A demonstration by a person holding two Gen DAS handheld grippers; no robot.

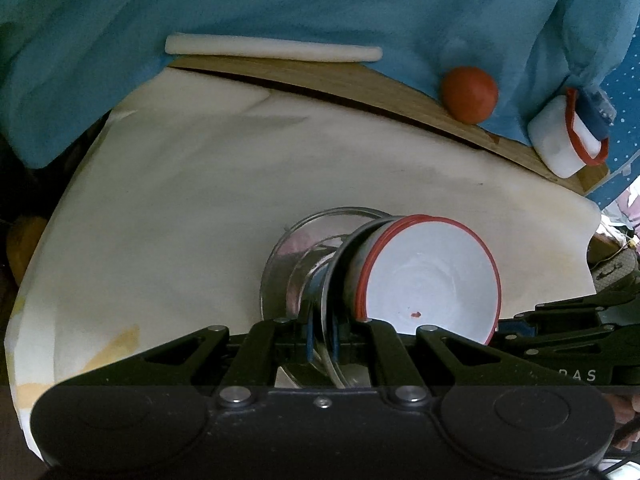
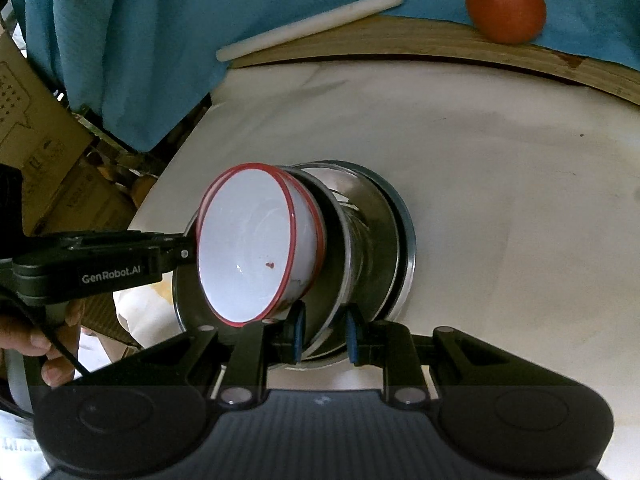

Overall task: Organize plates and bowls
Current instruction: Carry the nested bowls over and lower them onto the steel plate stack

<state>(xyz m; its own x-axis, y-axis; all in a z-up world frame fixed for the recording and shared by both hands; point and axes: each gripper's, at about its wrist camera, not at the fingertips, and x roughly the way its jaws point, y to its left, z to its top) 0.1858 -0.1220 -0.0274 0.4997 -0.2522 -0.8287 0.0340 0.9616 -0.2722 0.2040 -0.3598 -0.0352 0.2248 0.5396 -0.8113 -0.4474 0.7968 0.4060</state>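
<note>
Over the cream-covered counter (image 2: 500,200) both my grippers pinch steel plate (image 2: 336,280) rims, so the red-rimmed white enamel bowl (image 2: 248,248) could slide off if I tilt.

Glossy white enamel bowl (image 2: 248,248), shiny steel plates (image 2: 380,232); matt cream cloth (image 1: 180,200); wooden board (image 2: 420,40).

You see a white bowl (image 2: 244,248) with a red rim, silver plates (image 2: 372,236), cream surface (image 2: 500,200), blue cloth (image 2: 140,40), orange ball (image 2: 506,10).
</note>
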